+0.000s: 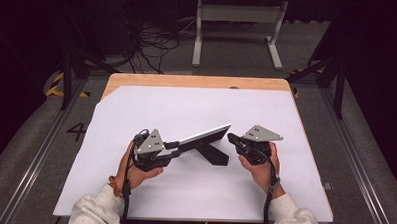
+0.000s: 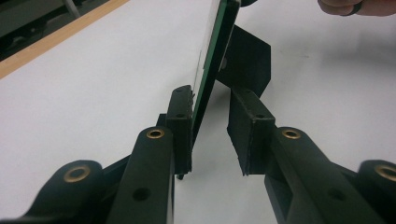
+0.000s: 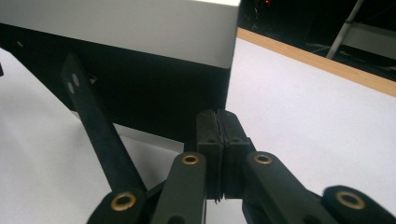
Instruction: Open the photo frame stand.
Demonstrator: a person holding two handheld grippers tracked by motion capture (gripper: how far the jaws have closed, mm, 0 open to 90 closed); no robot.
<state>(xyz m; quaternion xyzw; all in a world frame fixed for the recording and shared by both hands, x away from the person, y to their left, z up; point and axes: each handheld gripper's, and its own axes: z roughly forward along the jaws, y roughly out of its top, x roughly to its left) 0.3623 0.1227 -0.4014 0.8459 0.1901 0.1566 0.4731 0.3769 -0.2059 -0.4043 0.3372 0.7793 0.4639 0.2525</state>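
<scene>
A thin picture frame [image 1: 205, 136] stands tilted on the white sheet, propped by its black back stand [image 1: 212, 153]. My left gripper [image 1: 177, 145] sits at the frame's left end. In the left gripper view the jaws are open around the frame's edge [image 2: 217, 51]; the left pad [image 2: 182, 112] touches it and the right pad stands apart. The stand [image 2: 247, 60] shows beyond. My right gripper [image 1: 230, 138] is at the frame's right end. In the right gripper view the gripper [image 3: 218, 126] is shut with nothing between its pads, just behind the frame's dark back [image 3: 154, 93], beside the stand leg [image 3: 93, 116].
The white sheet [image 1: 193, 192] covers a wooden table [image 1: 187, 81] whose bare edge shows at the back. Beyond it, cables [image 1: 154, 45] lie on the floor and a white bench base [image 1: 237, 23] stands. The other hand [image 2: 355, 5] shows at the top right of the left gripper view.
</scene>
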